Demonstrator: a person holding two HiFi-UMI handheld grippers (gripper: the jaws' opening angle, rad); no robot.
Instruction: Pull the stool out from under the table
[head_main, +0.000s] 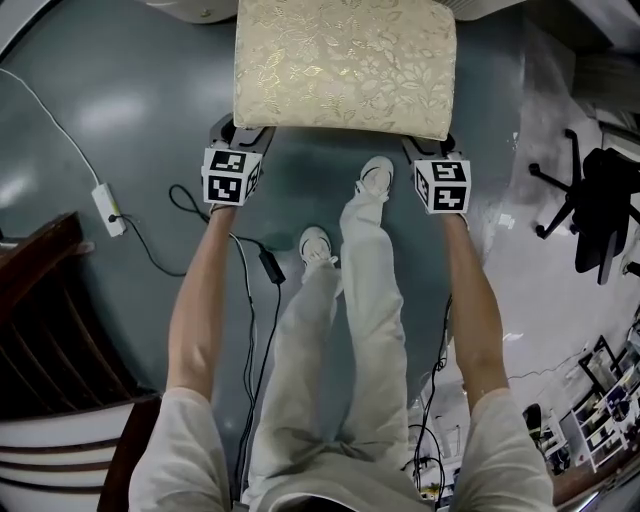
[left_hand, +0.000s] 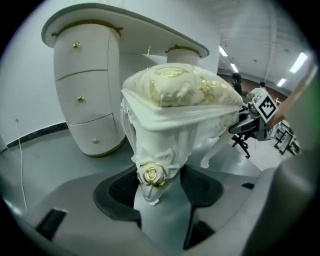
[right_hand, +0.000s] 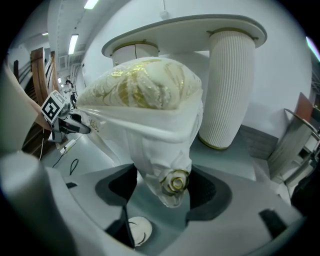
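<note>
Underfoot, we see a glossy grey-green floor, with a white power strip and its cable at the left and a black office chair at the far right. Against a white wall stands the white table, which has a curved top, drawers with gold knobs and a fluted column. The stool stands just near of it. Its cushion is gold-flowered, and its carved white legs bear gold roses. Our left gripper is clamped on the near-left leg and our right gripper on the near-right leg, pads pressing both sides.
</note>
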